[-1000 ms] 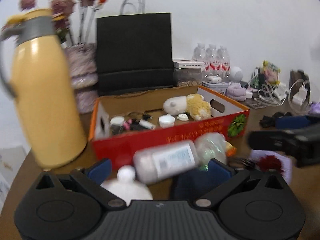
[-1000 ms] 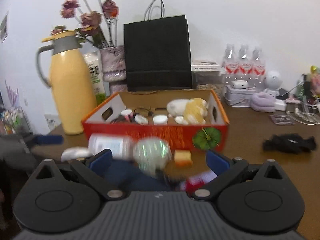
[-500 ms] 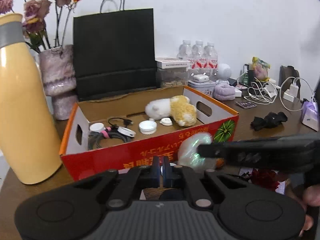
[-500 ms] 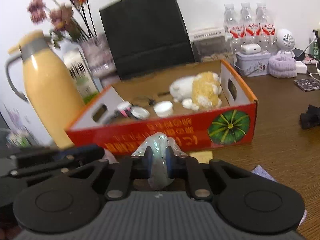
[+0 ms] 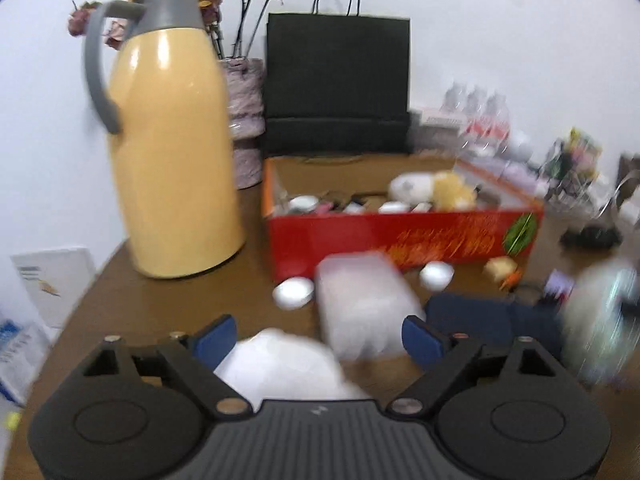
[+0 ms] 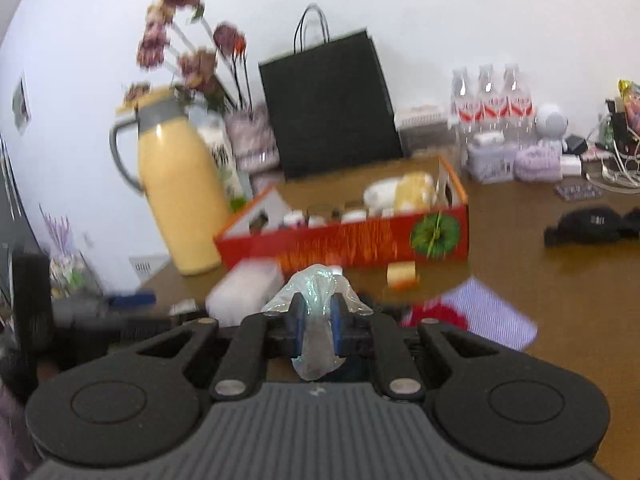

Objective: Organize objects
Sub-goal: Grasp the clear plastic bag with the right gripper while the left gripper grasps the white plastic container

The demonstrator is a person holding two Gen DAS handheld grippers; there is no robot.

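My right gripper (image 6: 316,316) is shut on a crumpled iridescent plastic wrapper (image 6: 314,286), held in front of the red cardboard box (image 6: 360,240). The box holds a plush toy (image 6: 400,194) and small jars. My left gripper (image 5: 316,336) is open and empty, with a white lump (image 5: 288,364) between its fingers and a blurred white bottle (image 5: 360,300) just ahead. The box shows in the left wrist view (image 5: 400,236) too, behind the bottle. The wrapper appears as a blur at the right (image 5: 600,320).
A yellow thermos (image 5: 172,140) stands left of the box, with a flower vase (image 5: 244,120) and black paper bag (image 5: 336,80) behind. Two white caps (image 5: 294,292), a yellow cube (image 6: 402,274), a striped card (image 6: 488,312), water bottles (image 6: 488,96) and a black strap (image 6: 588,224) lie around.
My left gripper has opened and pulled back and left, now over the white lump and bottle. My right gripper stays shut on the wrapper and has shifted right and lower.
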